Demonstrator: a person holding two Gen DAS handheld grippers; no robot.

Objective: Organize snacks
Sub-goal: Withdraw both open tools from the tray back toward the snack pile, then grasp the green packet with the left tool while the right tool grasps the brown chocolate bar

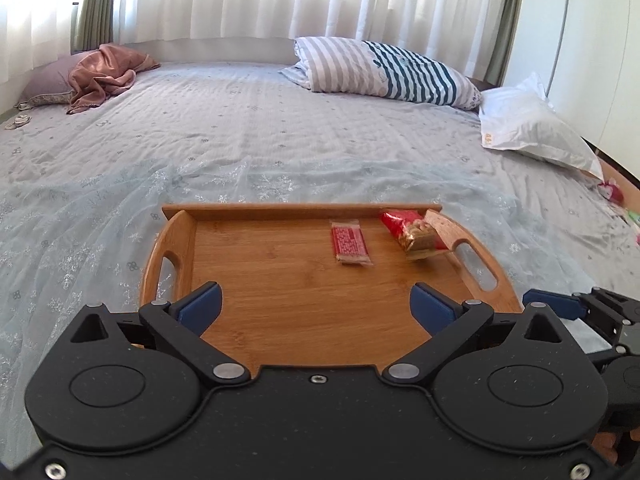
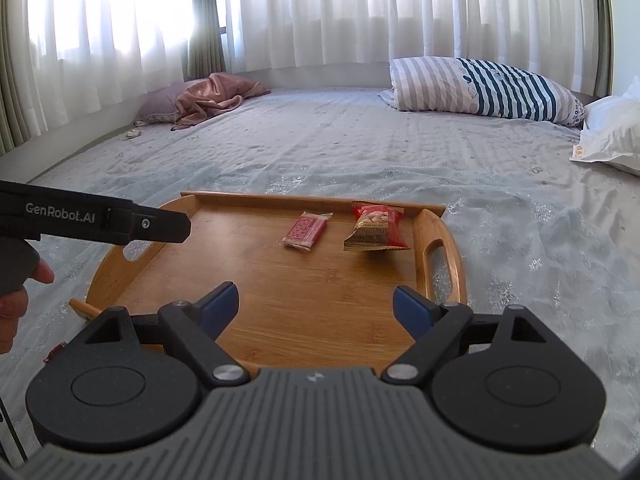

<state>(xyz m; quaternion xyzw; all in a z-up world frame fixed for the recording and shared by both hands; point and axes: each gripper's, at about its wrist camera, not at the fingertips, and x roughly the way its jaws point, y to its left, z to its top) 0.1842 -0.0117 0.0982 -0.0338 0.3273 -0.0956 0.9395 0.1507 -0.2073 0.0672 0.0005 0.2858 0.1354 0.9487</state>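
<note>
Left wrist view: both tools (image 1: 316,304) (image 2: 316,306) gape empty over tray (image 1: 280,320) on bed (image 1: 240,140).

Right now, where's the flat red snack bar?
On the wooden tray, toward its far rail; in both wrist views the flat red snack bar lies just left of the red-and-gold snack bag, not touching it.

Both wrist cameras sit close above the wooden tray's (image 1: 304,208) near edge, tilted down toward 12 o'clock; both views share tray and bed (image 2: 360,136).
</note>
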